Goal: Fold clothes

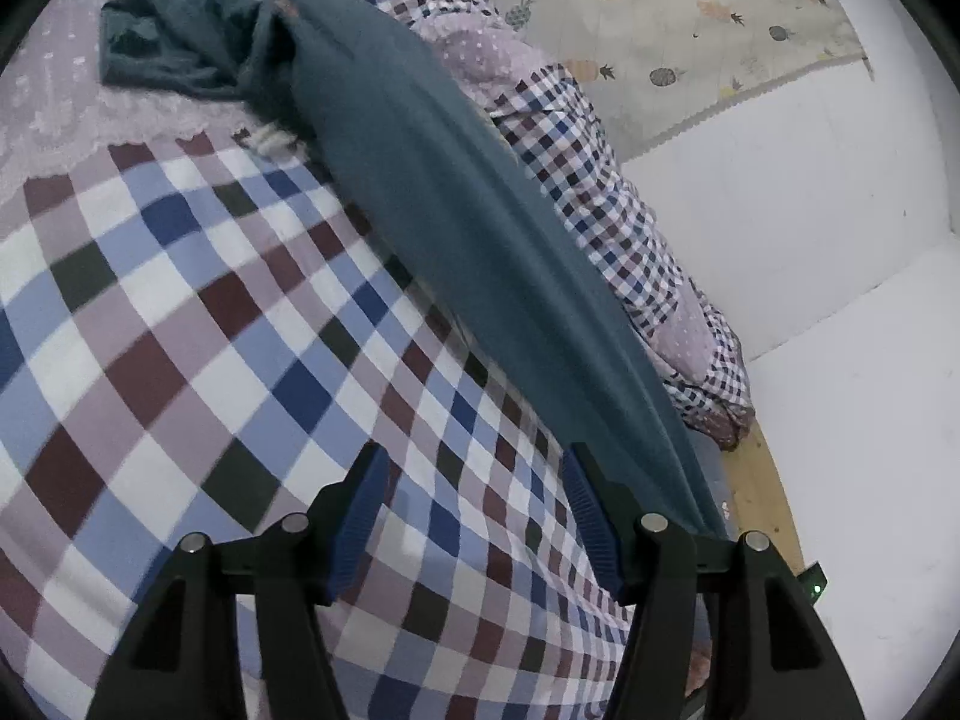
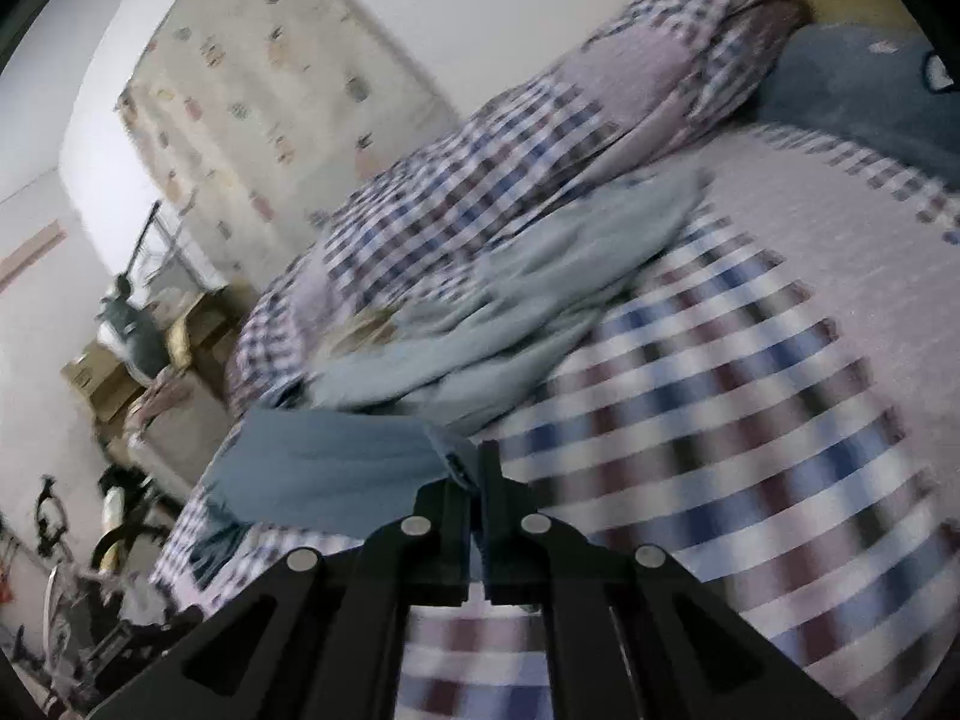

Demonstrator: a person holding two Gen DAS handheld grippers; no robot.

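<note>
A teal garment (image 1: pixel 420 180) runs in a taut band across the checked bedsheet (image 1: pixel 180 330), from a crumpled heap at the upper left down to the lower right. My left gripper (image 1: pixel 474 510) hangs open just above the sheet. Nothing lies between its blue pads (image 1: pixel 360 516), and the band passes outside its right finger. In the right wrist view the same garment (image 2: pixel 540 276) looks grey-blue and lies bunched mid-bed. My right gripper (image 2: pixel 474 468) is shut on a hem of it, and the cloth folds away to the left of the fingers. This view is blurred.
A rolled checked quilt (image 1: pixel 600 180) lies along the wall side of the bed, under a fruit-print wall mat (image 1: pixel 690 30). A blue pillow (image 2: pixel 870 90) sits at the head. The wooden bed edge (image 1: pixel 762 492) shows. Boxes (image 2: pixel 102 372) and dark clutter (image 2: pixel 78 588) stand on the floor.
</note>
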